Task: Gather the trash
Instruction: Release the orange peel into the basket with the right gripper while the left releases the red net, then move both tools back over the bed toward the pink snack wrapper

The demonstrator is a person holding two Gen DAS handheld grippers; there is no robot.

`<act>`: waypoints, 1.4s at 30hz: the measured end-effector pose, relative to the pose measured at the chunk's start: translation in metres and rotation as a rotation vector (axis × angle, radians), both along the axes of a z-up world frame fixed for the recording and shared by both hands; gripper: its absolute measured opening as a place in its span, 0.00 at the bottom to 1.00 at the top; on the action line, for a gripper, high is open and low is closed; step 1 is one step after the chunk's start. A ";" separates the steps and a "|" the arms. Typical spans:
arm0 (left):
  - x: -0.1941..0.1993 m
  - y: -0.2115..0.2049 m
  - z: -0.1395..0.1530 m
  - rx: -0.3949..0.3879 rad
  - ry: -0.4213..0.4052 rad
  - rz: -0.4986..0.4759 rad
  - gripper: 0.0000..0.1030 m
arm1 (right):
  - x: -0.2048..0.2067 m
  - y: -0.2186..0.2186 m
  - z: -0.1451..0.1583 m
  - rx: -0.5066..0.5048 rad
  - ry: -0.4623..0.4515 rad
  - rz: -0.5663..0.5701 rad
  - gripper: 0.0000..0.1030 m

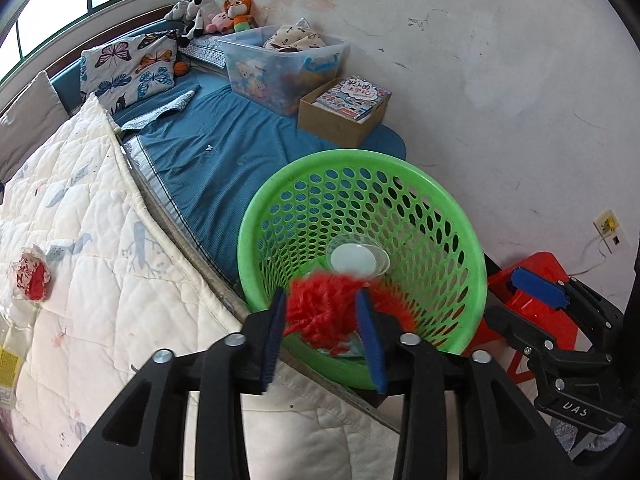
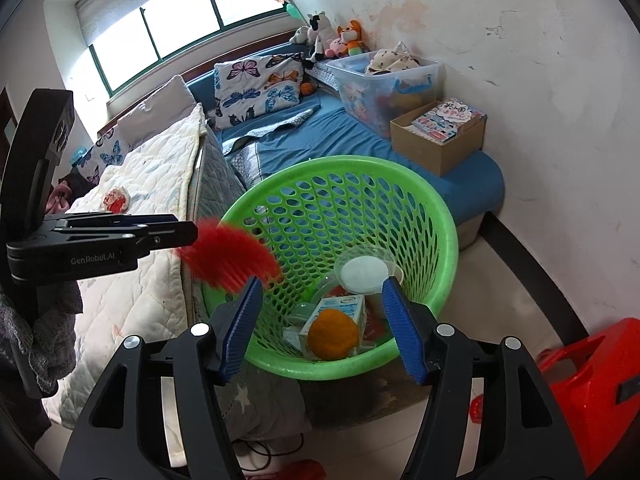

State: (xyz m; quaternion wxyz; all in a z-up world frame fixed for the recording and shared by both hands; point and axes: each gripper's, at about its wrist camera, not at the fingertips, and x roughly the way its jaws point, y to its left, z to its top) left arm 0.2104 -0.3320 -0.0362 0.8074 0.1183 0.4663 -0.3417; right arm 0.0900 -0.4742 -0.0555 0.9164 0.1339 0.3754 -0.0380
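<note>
A green perforated basket [image 1: 360,158] [image 2: 340,162] stands between the bed's edge and the wall. Inside lie a clear lidded cup [image 2: 366,270], a small carton [image 2: 344,306] and an orange [image 2: 332,334]. A red fluffy piece [image 1: 320,312] [image 2: 228,256], blurred, is over the basket's near rim, between and just beyond the fingertips of my left gripper [image 1: 320,296] [image 2: 192,232]; the pads stand apart from it. My right gripper [image 2: 323,280] [image 1: 532,304] is open and empty over the basket's near side. A crumpled red-and-white wrapper [image 1: 30,276] [image 2: 117,200] lies on the white quilt.
A red plastic stool [image 2: 592,380] stands on the floor to the right. On the blue mattress behind the basket are a cardboard box of books [image 1: 344,108] and a clear storage bin [image 1: 280,64]. A yellow packet [image 1: 8,368] lies at the quilt's left edge.
</note>
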 end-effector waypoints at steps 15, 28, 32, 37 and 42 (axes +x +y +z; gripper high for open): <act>-0.015 0.080 0.008 -0.033 -0.027 0.080 0.42 | 0.002 0.023 0.007 0.015 -0.008 0.049 0.67; -0.015 0.236 0.018 0.007 -0.119 0.309 0.46 | 0.028 0.088 0.022 0.006 -0.020 0.176 0.70; -0.013 0.288 0.024 0.034 -0.163 0.387 0.56 | 0.039 0.113 0.025 0.003 -0.020 0.223 0.72; -0.007 0.341 0.024 0.060 -0.186 0.459 0.63 | 0.053 0.142 0.029 0.001 -0.022 0.276 0.74; 0.002 0.378 0.020 0.102 -0.218 0.464 0.73 | 0.067 0.175 0.035 0.002 -0.023 0.330 0.76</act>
